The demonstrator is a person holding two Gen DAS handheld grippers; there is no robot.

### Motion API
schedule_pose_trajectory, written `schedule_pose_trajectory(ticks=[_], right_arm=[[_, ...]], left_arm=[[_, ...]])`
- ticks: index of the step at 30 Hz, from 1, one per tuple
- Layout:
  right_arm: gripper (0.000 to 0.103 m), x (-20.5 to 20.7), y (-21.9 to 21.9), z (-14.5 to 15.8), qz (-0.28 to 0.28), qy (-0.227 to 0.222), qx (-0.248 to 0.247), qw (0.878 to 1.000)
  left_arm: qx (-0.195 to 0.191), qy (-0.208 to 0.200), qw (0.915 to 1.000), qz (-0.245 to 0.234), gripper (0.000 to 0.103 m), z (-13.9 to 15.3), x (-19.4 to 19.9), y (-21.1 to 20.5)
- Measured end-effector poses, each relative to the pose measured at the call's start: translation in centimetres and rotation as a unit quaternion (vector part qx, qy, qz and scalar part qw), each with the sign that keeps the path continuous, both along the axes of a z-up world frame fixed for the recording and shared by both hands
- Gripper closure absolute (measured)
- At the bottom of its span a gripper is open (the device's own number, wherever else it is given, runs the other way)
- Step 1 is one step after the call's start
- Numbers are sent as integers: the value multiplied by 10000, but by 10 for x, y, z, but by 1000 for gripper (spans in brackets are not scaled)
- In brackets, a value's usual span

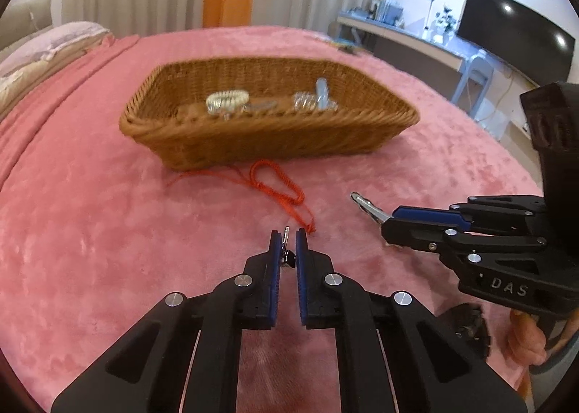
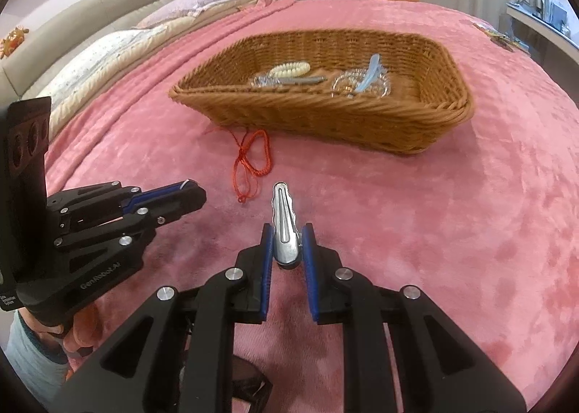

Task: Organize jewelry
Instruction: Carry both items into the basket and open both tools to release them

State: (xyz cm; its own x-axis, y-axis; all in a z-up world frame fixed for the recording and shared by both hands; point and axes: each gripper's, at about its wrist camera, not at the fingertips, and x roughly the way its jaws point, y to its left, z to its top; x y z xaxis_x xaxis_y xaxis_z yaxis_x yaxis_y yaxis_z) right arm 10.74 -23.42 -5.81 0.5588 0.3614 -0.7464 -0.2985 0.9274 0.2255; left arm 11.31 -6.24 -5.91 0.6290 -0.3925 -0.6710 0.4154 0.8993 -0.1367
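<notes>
A wicker basket (image 1: 267,145) (image 2: 325,123) stands on the pink blanket and holds a cream beaded bracelet (image 1: 227,100) (image 2: 289,69), a pale blue clip (image 1: 321,91) (image 2: 369,73) and clear and silver pieces. A red cord (image 1: 275,185) (image 2: 253,160) lies loose just in front of the basket. My left gripper (image 1: 287,235) (image 2: 197,196) is shut on a small thin metal piece (image 1: 287,232), a little short of the cord's end. My right gripper (image 2: 286,228) (image 1: 389,221) is shut on a silver hair clip (image 2: 284,214) (image 1: 365,205), whose tip points toward the basket.
Pillows (image 2: 108,51) and a headboard lie at the far left of the bed. A desk with a dark monitor (image 1: 514,33) stands beyond the bed's right edge. A person's hand (image 1: 528,340) grips the right handle. A dark object (image 1: 470,326) lies on the blanket near that hand.
</notes>
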Motion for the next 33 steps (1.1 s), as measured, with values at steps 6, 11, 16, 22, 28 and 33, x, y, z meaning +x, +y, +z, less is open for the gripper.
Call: schedule_pose_trajectory(ticks=[6, 11, 16, 22, 28, 33], right_arm=[[89, -11, -7, 44, -75, -499, 37, 9987], [89, 5, -13, 90, -280, -1017, 15, 9944], [89, 53, -12, 108, -536, -1108, 11, 9924], [89, 122, -14, 88, -772, -600, 124, 9951], [89, 166, -15, 47, -906, 91, 58, 9958], [89, 178, -15, 33, -1055, 274, -22, 9940]], left_arm=[[-171, -539, 9984, -78, 97, 40, -14, 3], [-350, -974, 9946, -77, 97, 85, 2, 3], [-351, -1054, 9938, 2, 97, 106, 46, 0], [-485, -571, 9972, 38, 97, 94, 114, -4], [-98, -21, 9998, 147, 97, 55, 157, -18], [-96, 236, 9995, 179, 97, 33, 167, -16]])
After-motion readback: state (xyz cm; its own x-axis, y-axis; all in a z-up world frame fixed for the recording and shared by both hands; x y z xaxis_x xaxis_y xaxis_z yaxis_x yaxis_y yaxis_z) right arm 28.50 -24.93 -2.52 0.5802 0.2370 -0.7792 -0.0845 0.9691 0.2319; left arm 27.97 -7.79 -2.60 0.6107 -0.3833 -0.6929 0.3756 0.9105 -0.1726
